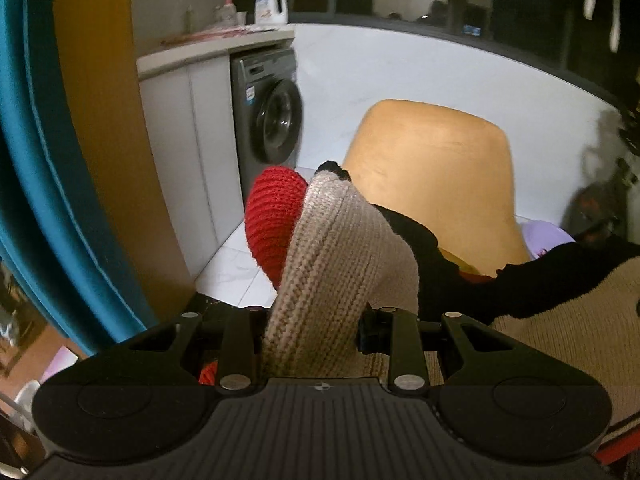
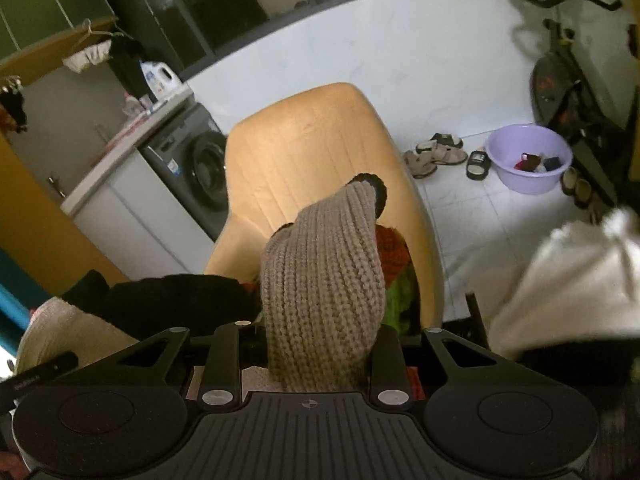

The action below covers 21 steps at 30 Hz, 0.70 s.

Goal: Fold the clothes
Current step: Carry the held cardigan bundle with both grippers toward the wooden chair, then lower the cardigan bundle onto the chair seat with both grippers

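Both clamped on the chunky beige knit sweater with black trim (image 1: 340, 248): left claw (image 1: 316, 320) and right claw (image 2: 316, 332), bunched folds, hanging over the tan curved-back chair (image 2: 312, 148). Could easily slip loose, or snag the red knit (image 1: 272, 216) underneath.

A tan chair back (image 2: 316, 148) stands straight ahead; the washing machine (image 2: 200, 168) blocks its left, while bare floor tiles (image 2: 472, 216) lie open before the purple basin (image 2: 528, 160).
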Tool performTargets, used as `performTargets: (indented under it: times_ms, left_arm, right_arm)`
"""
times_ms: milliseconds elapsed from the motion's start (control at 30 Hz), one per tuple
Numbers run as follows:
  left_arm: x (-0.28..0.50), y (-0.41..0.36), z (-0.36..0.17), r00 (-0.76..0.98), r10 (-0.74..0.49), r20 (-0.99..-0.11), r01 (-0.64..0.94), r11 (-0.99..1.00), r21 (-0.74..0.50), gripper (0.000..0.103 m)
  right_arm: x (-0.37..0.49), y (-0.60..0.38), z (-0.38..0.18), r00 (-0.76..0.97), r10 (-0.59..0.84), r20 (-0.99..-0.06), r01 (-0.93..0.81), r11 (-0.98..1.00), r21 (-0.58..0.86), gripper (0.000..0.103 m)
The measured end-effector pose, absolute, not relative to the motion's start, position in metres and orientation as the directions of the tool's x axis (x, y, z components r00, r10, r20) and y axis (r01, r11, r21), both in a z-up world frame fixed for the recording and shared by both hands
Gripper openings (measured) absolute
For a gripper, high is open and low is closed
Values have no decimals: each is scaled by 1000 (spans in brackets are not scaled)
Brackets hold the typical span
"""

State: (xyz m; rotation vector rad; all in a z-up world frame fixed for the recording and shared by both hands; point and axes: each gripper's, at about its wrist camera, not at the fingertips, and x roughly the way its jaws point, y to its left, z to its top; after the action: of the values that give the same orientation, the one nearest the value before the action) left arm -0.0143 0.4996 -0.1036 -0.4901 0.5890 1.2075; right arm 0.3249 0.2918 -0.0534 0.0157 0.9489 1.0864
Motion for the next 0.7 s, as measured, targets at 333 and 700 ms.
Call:
performTargets:
  times_ms: [333, 700]
  left_arm:
    - [80, 628, -158, 276, 670, -689, -945, 321, -66, 30]
    - [129, 743, -224, 298, 572, -764, -899, 437, -24, 30]
  right_arm:
    - [389, 430, -104, 195, 666, -720, -735, 585, 342, 24]
    - [435, 547, -180, 263, 529, -807, -648, 716, 258, 24]
